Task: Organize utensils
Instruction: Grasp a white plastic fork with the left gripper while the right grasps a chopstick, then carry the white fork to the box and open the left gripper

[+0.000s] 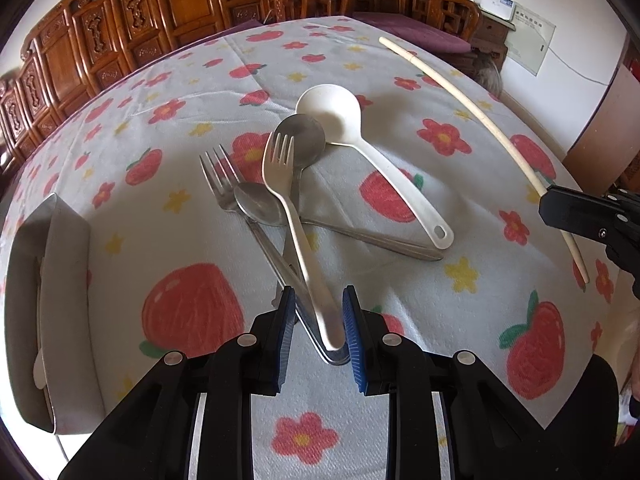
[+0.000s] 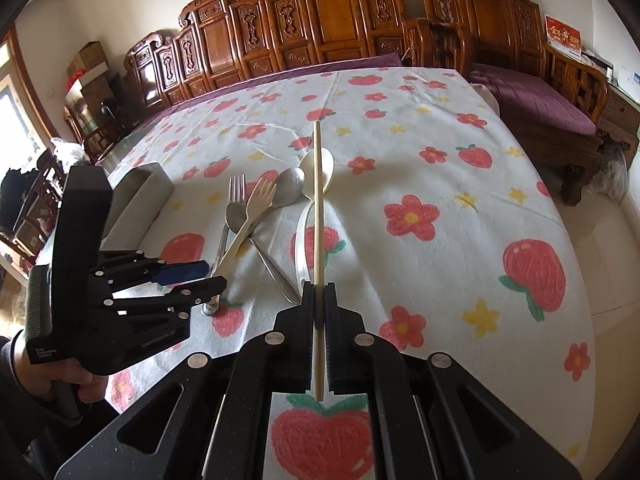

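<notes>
**Chopstick held in the right gripper, left gripper open around the fork handles**

The right gripper (image 2: 319, 316) is clamped on a pale chopstick (image 2: 317, 208), which runs forward from between the closed jaws and points toward the far side of the table. In the left wrist view the same chopstick shows as a long pale curve across the right side, ending at the right gripper at the right edge.

The left gripper (image 1: 318, 320) is spread apart, its blue pads (image 1: 354, 340) on either side of the near ends of two handles: a cream plastic fork (image 1: 288, 216) and a metal handle lying under it. The pads do not press on either handle.

The utensils lie in a loose heap in the middle of a tablecloth (image 1: 460, 320) printed with red fruit and flowers. A metal fork (image 1: 222, 184) lies on the left of the heap, a small metal spoon (image 1: 258, 208) just beside it, its bowl touching the plastic fork. A large metal spoon (image 1: 306, 136) sits farther back, with the plastic fork's tines resting on its bowl. A white ladle (image 1: 340, 114) is farthest, its handle running near and right, crossing above another metal handle.

A grey open container (image 1: 52, 248) stands at the left edge of the cloth, well apart from the heap. Carved wooden furniture (image 2: 320, 12) lines the far wall.
</notes>
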Action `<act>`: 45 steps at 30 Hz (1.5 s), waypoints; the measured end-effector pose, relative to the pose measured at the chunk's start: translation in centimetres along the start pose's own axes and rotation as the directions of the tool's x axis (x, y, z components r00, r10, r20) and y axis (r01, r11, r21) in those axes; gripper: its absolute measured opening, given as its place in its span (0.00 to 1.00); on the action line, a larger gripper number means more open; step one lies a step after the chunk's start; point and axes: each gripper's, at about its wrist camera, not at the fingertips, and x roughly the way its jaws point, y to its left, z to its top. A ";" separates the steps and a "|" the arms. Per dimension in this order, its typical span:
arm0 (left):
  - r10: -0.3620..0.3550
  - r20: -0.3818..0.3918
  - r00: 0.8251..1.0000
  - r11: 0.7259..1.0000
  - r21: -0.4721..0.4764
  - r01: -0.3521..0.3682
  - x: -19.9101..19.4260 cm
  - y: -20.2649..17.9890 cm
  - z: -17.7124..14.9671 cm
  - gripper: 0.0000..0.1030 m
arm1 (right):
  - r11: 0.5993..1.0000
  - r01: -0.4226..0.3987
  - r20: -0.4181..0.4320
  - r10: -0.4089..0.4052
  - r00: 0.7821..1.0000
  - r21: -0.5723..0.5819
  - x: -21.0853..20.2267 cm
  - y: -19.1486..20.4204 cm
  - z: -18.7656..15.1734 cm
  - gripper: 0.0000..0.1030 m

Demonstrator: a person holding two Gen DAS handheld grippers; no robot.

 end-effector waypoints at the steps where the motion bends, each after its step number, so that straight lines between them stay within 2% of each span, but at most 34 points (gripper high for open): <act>1: 0.002 0.000 1.000 1.000 0.005 -0.002 0.1 -0.1 0.1 0.20 | 1.000 -0.001 -0.001 0.001 1.000 -0.003 0.0 0.1 0.0 0.06; 9: 0.030 -0.008 1.000 0.999 0.022 -0.030 1.0 -0.3 0.7 0.16 | 1.000 -0.003 -0.009 0.002 1.000 -0.016 0.1 0.4 -0.1 0.06; 14: 0.077 -0.008 0.997 0.996 0.044 -0.077 0.9 -0.8 0.5 0.11 | 1.000 -0.004 -0.010 0.004 1.000 -0.006 0.1 0.3 -0.1 0.06; 15: 0.080 -0.008 0.997 0.996 0.044 -0.080 0.7 -0.8 0.4 0.07 | 1.000 -0.007 -0.012 0.007 1.000 -0.005 0.0 0.3 -0.1 0.06; 17: 0.086 -0.007 0.996 0.995 0.045 -0.086 0.1 -0.7 0.4 0.03 | 1.000 -0.008 -0.013 0.008 1.000 -0.013 0.0 0.6 0.0 0.06; 26: 0.111 0.042 0.993 0.993 0.026 -0.112 -2.8 0.3 0.1 0.03 | 0.999 -0.016 0.004 0.016 1.000 -0.043 -0.7 1.6 0.2 0.06; 35: 0.101 0.090 0.991 0.995 -0.012 -0.101 -6.5 2.0 -0.5 0.03 | 0.997 -0.030 0.008 0.030 1.000 -0.075 -1.1 3.2 0.1 0.06; 45: 0.080 0.155 0.985 0.995 -0.070 -0.070 -11.1 4.9 -2.0 0.03 | 0.985 -0.058 0.028 0.063 0.998 -0.164 -2.5 7.0 -0.1 0.06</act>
